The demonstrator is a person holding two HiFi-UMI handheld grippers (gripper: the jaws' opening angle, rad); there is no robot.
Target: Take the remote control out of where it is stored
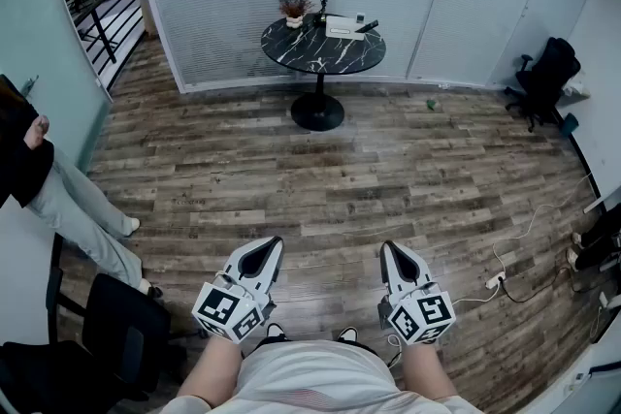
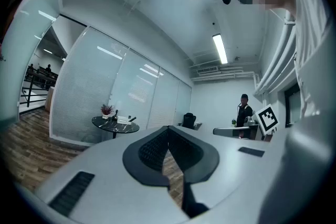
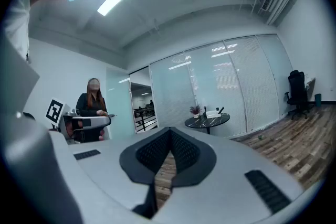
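Note:
A round black marble table [image 1: 320, 53] stands far ahead by the blinds. On it a white holder [image 1: 342, 27] carries a black remote control [image 1: 368, 26] that sticks out at its right side; a small potted plant [image 1: 294, 8] is at the table's left. My left gripper [image 1: 264, 247] and right gripper [image 1: 391, 249] are level at waist height, far short of the table, both shut with nothing between the jaws. The table [image 2: 115, 123] shows small beyond the closed left gripper [image 2: 168, 127], and the table [image 3: 207, 119] with the remote control [image 3: 220, 110] shows beyond the closed right gripper [image 3: 169, 129].
Wood-plank floor [image 1: 320, 189] lies between me and the table. A person [image 1: 68, 204] stands at the left beside a black chair [image 1: 121, 330]. A black office chair [image 1: 543, 78] is at the far right. A power strip with cables [image 1: 497, 280] lies on the floor at the right.

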